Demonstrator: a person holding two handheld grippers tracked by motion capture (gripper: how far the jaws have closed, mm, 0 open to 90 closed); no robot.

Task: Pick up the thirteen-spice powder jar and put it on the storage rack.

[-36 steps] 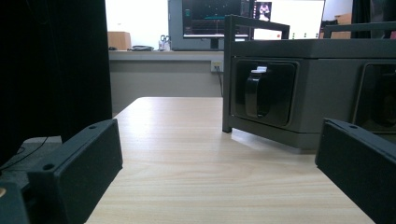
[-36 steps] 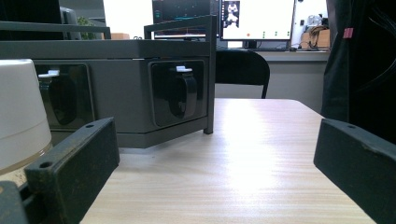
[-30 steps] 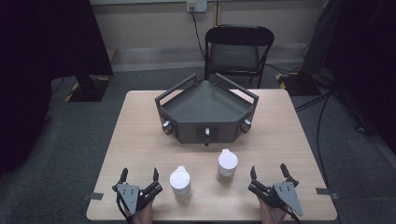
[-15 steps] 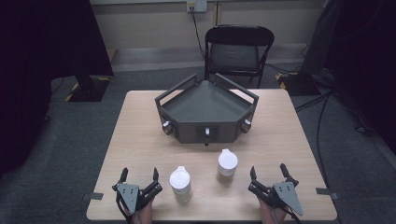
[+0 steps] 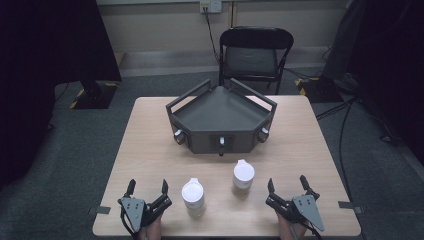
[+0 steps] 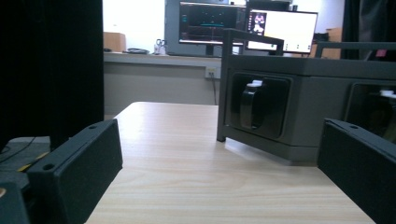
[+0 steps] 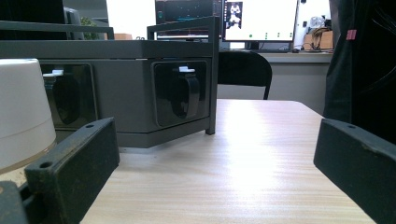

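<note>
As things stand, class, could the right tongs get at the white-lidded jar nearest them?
Probably yes: the right tongs stand open, and bare table lies between them and the jar.

Left hand-held gripper [image 5: 148,190] and right hand-held gripper [image 5: 288,186], jaws spread wide, low and well apart.

the table [image 5: 150,150] has a pale wood-grain top, smooth with a soft sheen. the dark grey tray [image 5: 220,112] looks like matt plastic. the two jars [image 5: 193,197] [image 5: 243,179] have smooth white plastic-looking lids. both grippers, left [image 5: 146,188] and right [image 5: 287,185], look like black matt plastic. the far chair [image 5: 255,55] has a dark padded seat.
</note>
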